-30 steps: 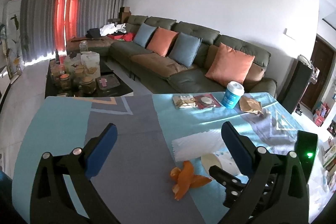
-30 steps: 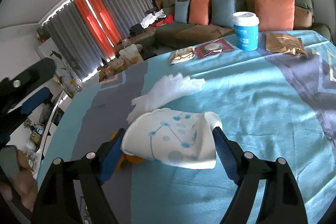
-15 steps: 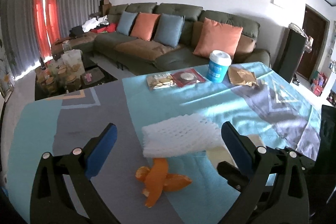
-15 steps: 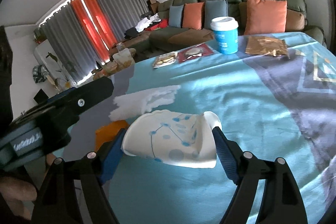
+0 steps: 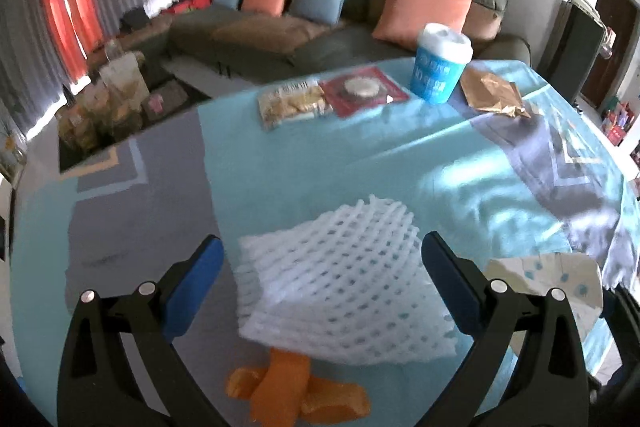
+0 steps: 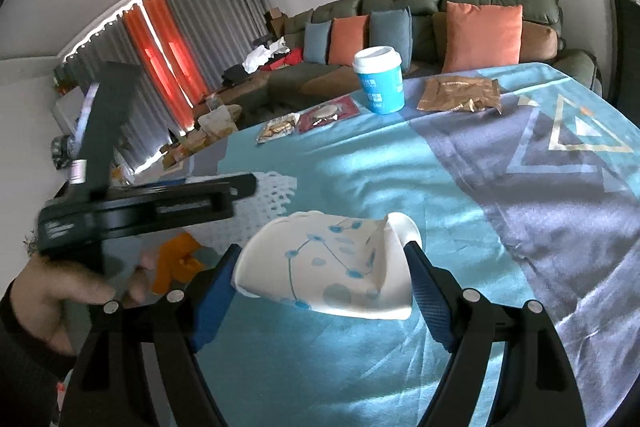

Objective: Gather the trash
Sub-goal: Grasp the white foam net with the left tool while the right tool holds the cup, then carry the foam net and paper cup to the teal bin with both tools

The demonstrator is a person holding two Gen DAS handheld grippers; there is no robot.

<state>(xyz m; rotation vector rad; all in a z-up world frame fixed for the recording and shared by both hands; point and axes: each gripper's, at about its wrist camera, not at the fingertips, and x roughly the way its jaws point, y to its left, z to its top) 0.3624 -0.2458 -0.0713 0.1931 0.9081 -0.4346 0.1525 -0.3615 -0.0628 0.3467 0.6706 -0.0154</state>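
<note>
**Crushed cup in the right gripper, left gripper over the foam net**

The right gripper (image 6: 322, 269) has its blue pads clamped on a crumpled white paper cup with a blue dot-and-line print (image 6: 328, 267), lifted clear of the turquoise and grey patterned tablecloth (image 6: 420, 179). One pad presses each end of the cup, its rim folded in.

Over on the left, the left gripper (image 5: 322, 263) hangs with its jaws spread wide, nothing between the pads touching them. A white foam fruit net (image 5: 340, 291) lies on the cloth in the gap between the two blue fingers. Just at the near edge of that net sit curled pieces of orange peel (image 5: 292, 395).

In the right wrist view, a person's hand (image 6: 52, 291) grips the left tool's handle, dark sleeve at the wrist.

At the far side of the table: a blue paper cup with a white lid (image 5: 440, 67), a brown foil wrapper (image 5: 492, 95) beside it, a red packet (image 5: 364, 91) and a clear snack packet (image 5: 292, 103).
</note>
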